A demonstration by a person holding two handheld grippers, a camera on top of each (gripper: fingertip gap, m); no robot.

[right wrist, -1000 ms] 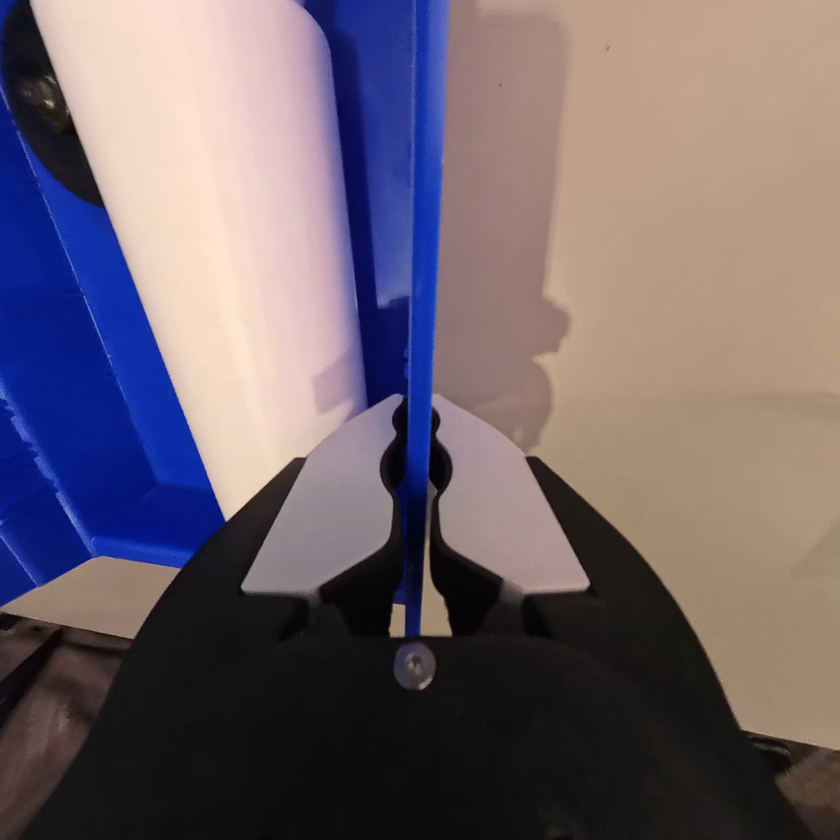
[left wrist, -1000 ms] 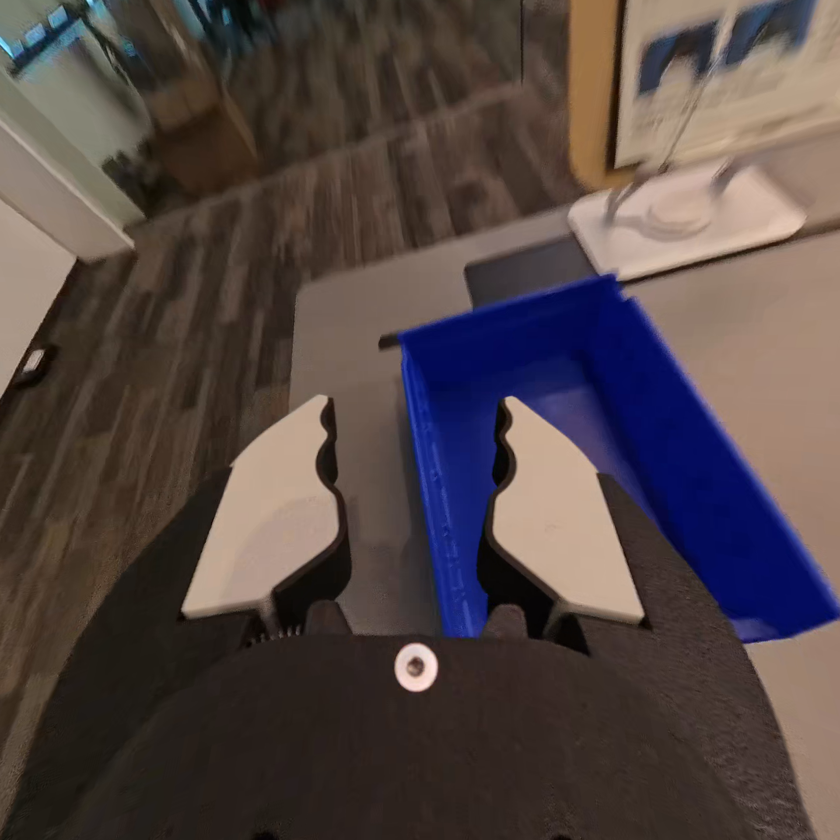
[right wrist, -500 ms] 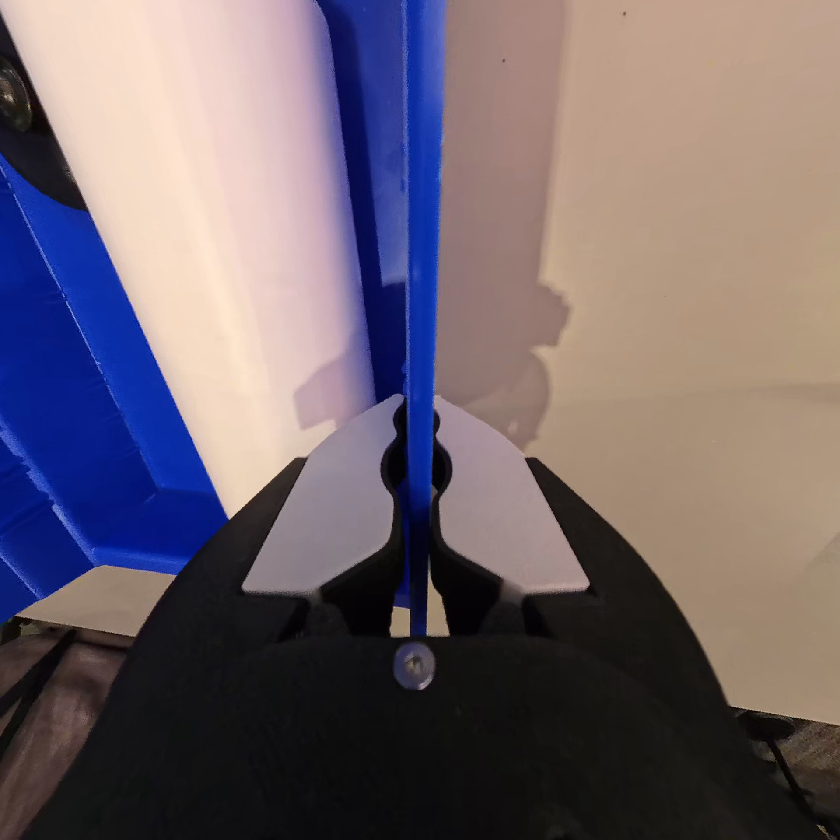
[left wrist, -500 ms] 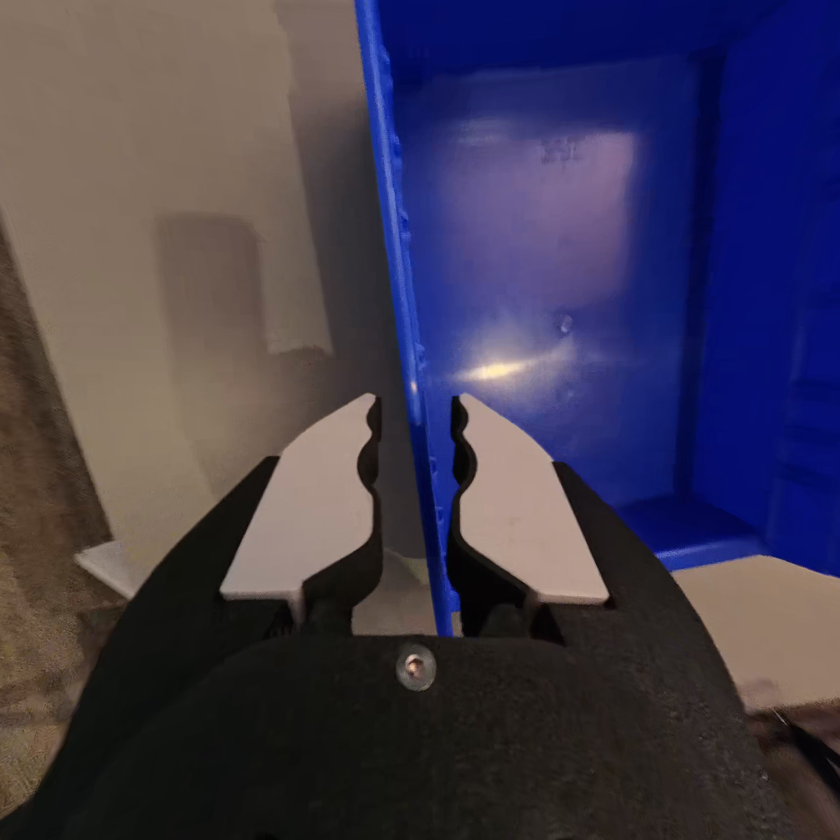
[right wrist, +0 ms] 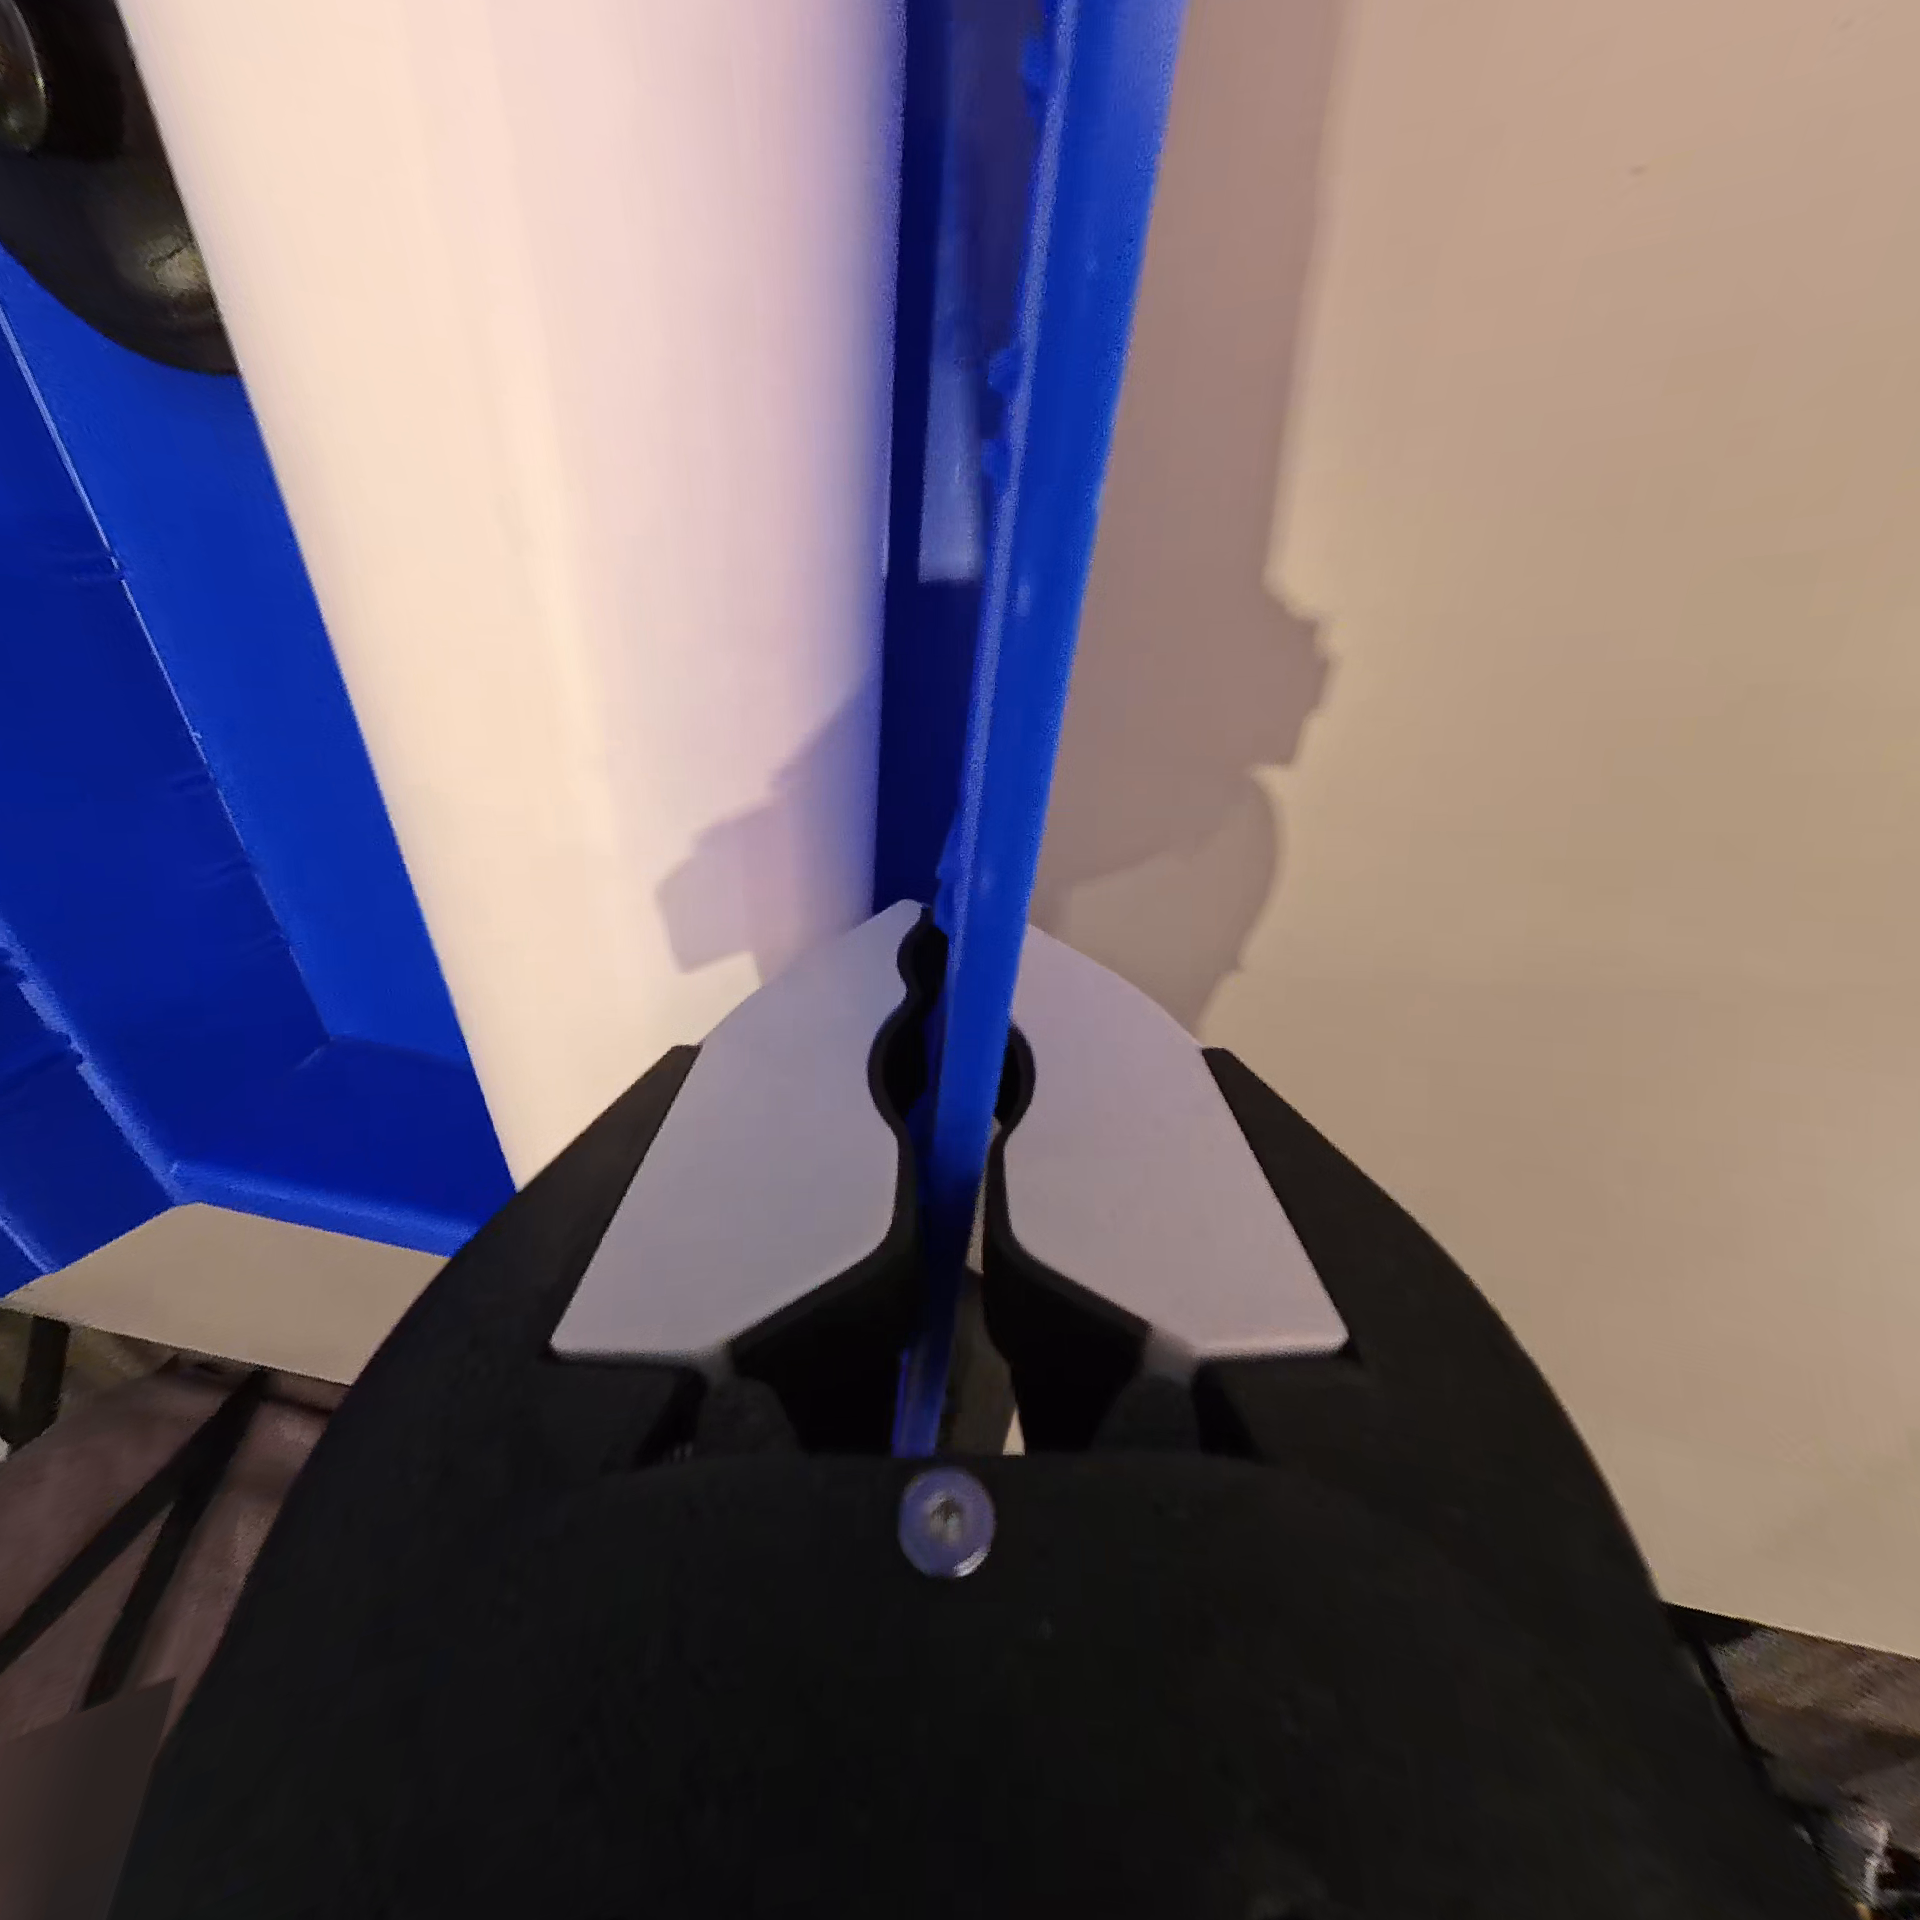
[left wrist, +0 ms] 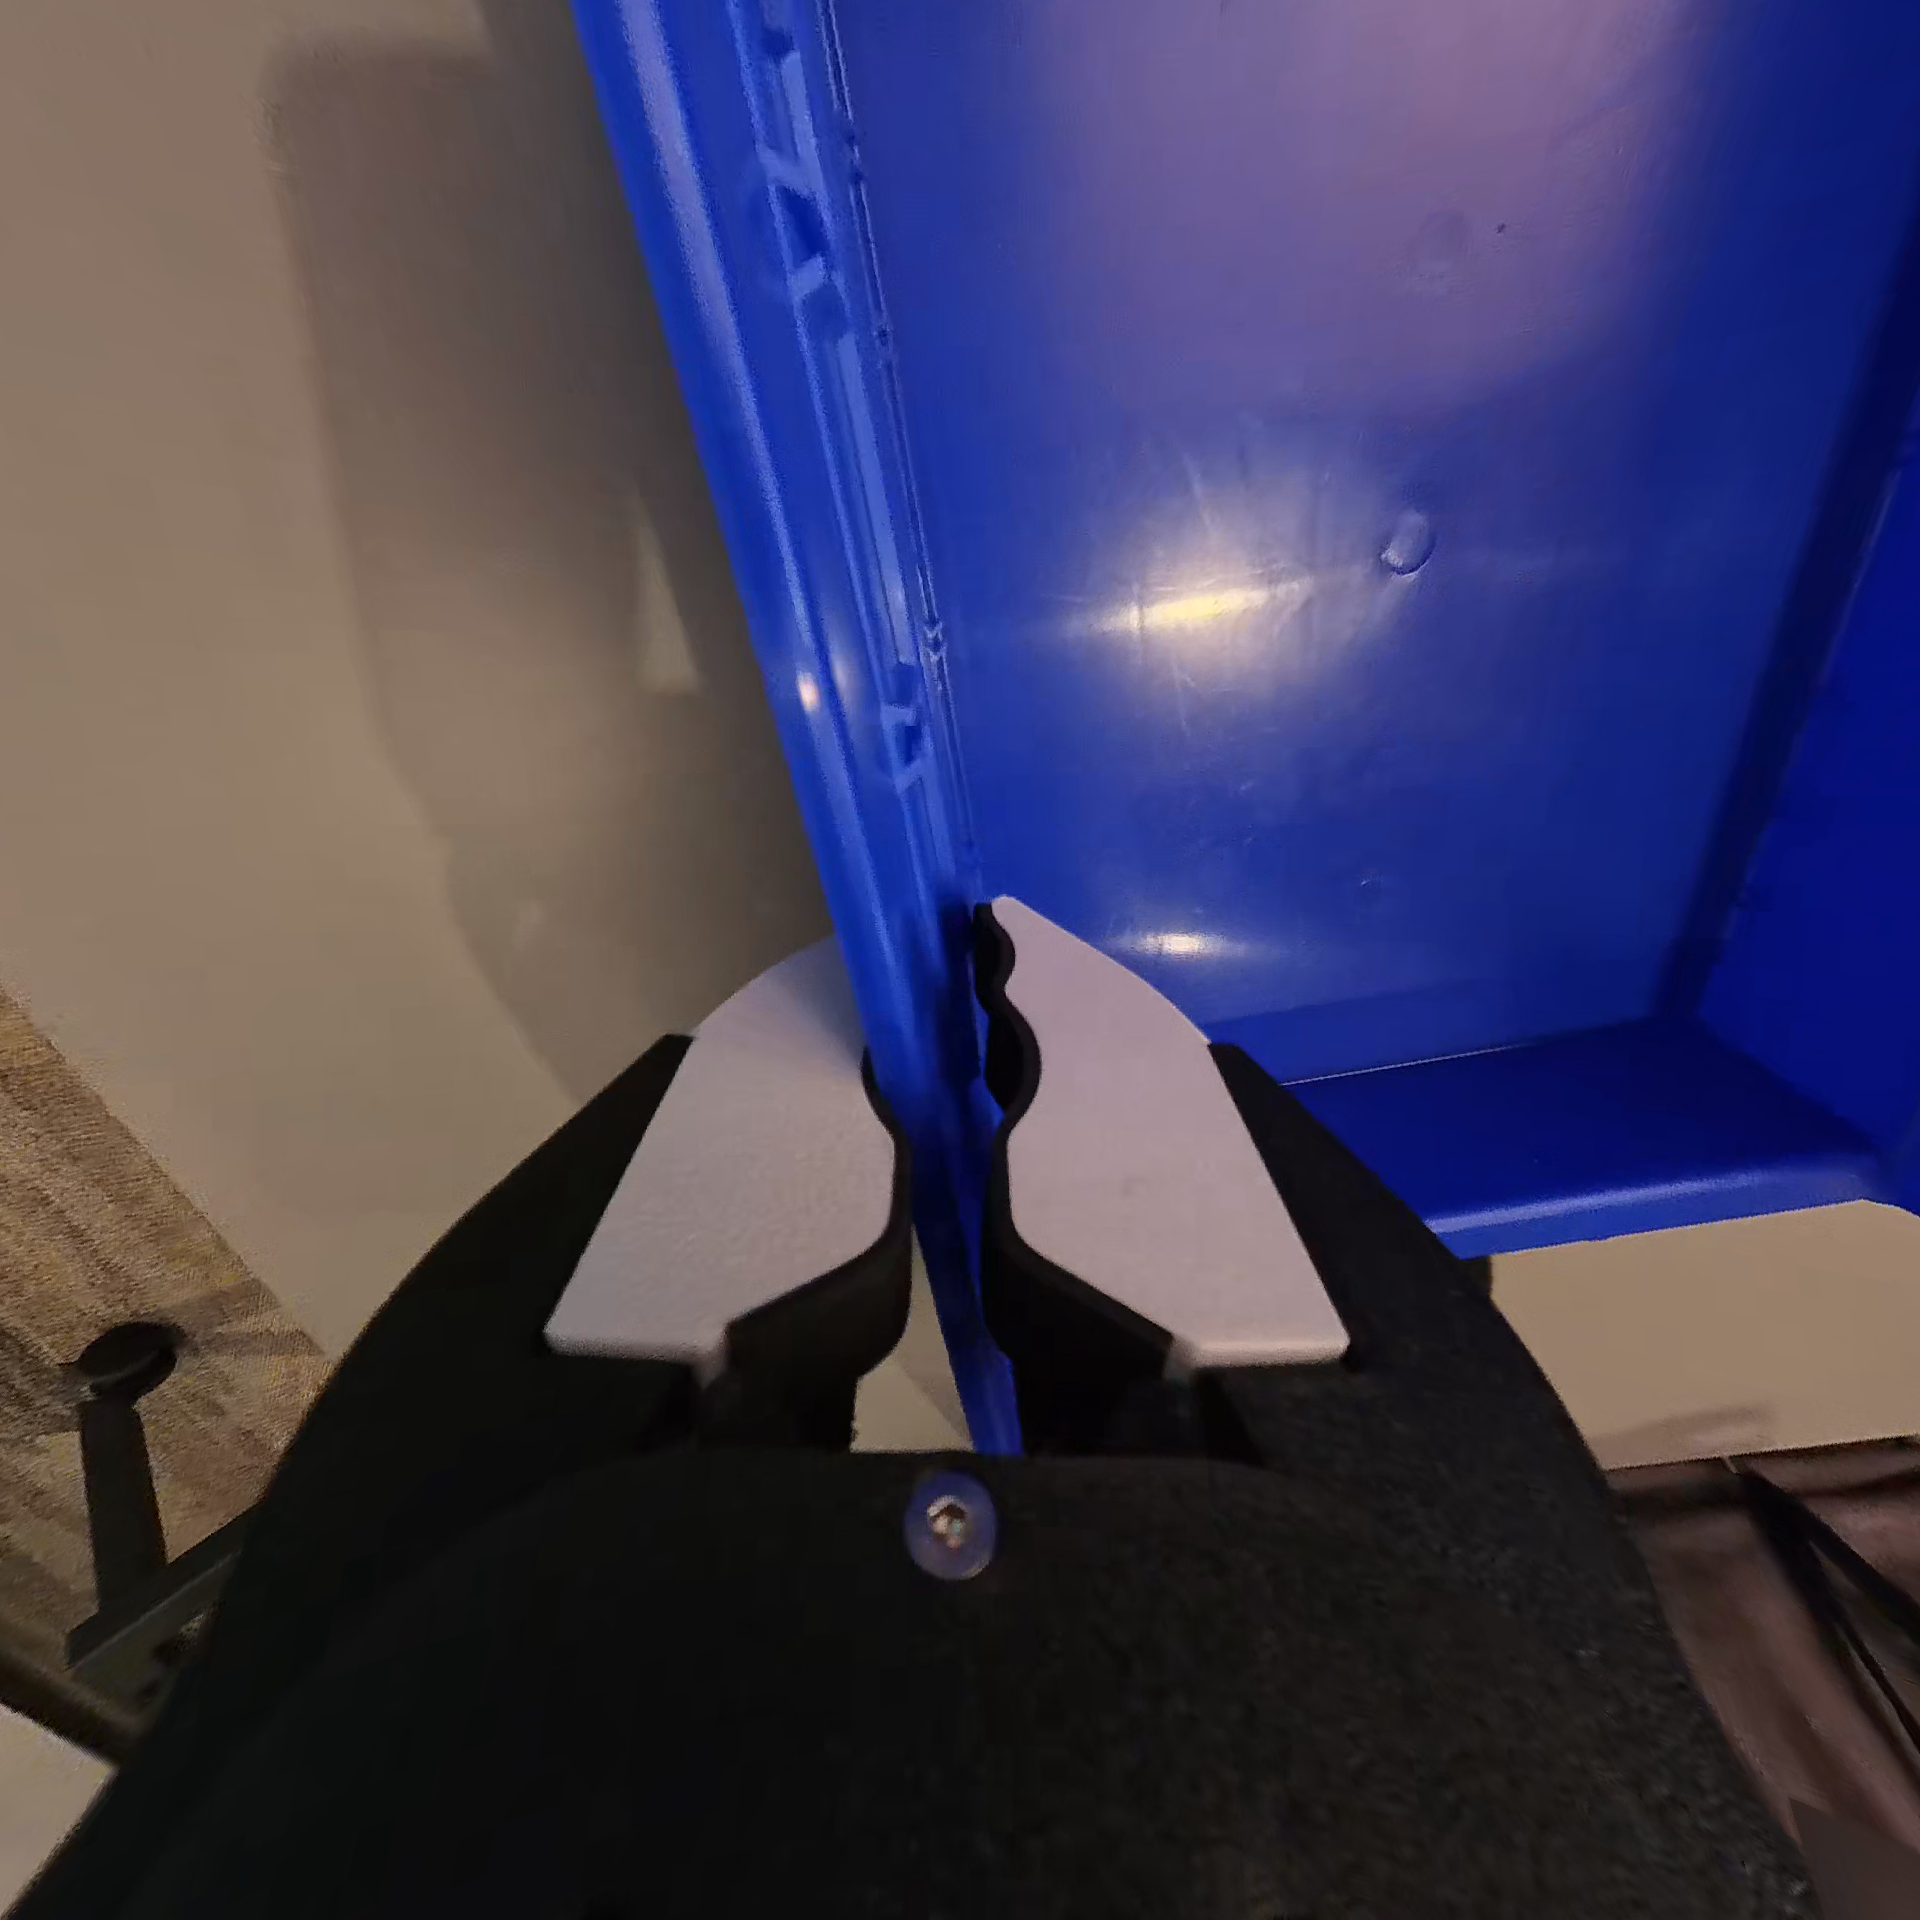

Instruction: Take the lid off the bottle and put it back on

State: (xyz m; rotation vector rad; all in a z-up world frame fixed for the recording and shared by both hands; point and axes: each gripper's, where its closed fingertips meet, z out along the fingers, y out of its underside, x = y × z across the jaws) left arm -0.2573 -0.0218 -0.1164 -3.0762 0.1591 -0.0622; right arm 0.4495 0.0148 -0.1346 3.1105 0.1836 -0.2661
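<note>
Here, both tongs clamp a blue plastic bin's walls.
Left tongs [left wrist: 940, 925] grip the blue plastic bin [left wrist: 1351, 520]; right tongs [right wrist: 961, 930] pinch its other wall, a white cylindrical bottle [right wrist: 540, 520] lying just left.

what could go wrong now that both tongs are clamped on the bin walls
1. The white bottle lies loose inside the blue bin; lifting or tilting could roll it against a wall.
2. The left tongs and right tongs each pinch only a thin wall edge, so the bin might slip or flex if raised unevenly.
</note>
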